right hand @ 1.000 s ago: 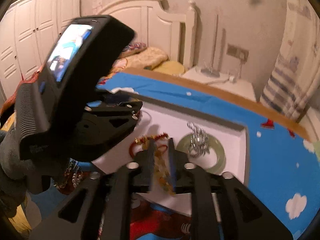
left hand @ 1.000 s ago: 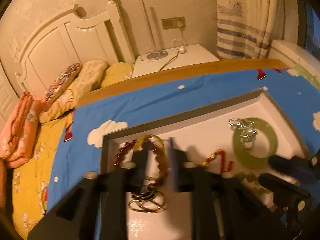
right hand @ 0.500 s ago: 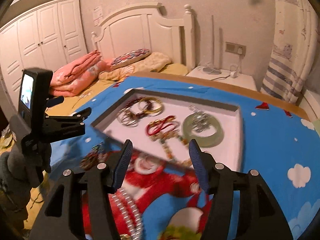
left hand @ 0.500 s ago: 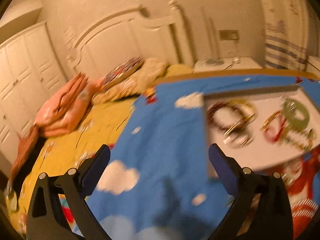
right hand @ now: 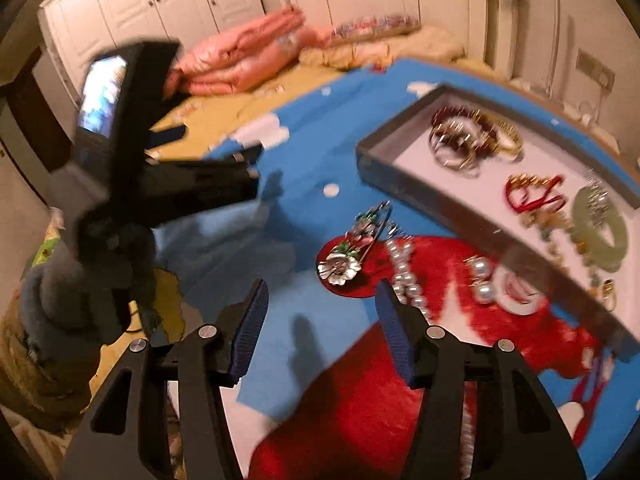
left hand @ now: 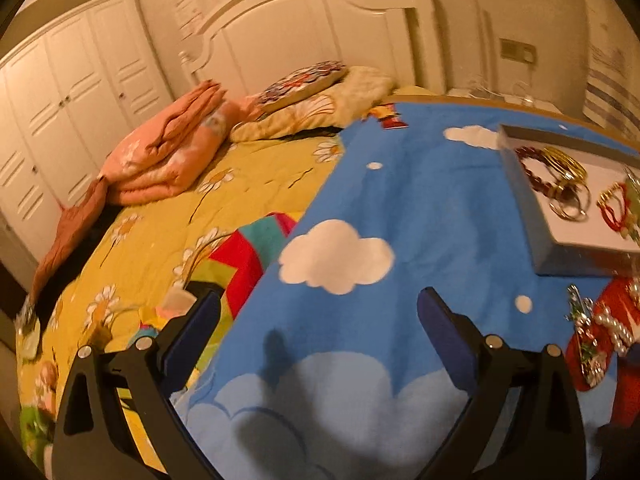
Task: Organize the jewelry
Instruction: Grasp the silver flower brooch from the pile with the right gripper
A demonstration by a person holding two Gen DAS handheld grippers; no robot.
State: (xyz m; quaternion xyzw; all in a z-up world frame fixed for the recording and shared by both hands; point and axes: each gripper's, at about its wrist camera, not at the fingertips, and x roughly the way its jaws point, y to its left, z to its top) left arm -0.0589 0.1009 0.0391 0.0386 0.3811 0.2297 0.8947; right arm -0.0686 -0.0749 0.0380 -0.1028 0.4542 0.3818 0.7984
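Observation:
A grey tray (right hand: 376,152) with a white floor lies on the blue cartoon blanket. It holds gold bangles (right hand: 500,136), a red cord bracelet (right hand: 532,196), a green jade bangle (right hand: 600,236) and a bead chain. In front of the tray, a silver flower hairpin (right hand: 340,264) and a pearl string (right hand: 408,280) lie on the blanket's red patch. My right gripper (right hand: 322,292) hovers just short of them, open and empty. My left gripper (left hand: 318,304) stands wide open over bare blue blanket, left of the tray (left hand: 576,260), with nothing between its fingers.
Two pearl earrings (right hand: 480,280) lie beside the tray wall. A gloved hand holds the left gripper (right hand: 252,176) at the blanket's left edge. Beyond are a yellow bedspread (left hand: 160,232), folded pink quilts (left hand: 168,148), pillows, a white headboard and wardrobes.
Both grippers left the tray and opened. The right one let the bead chain go in the tray and drew back over the loose pieces. The left one swung left over the blanket.

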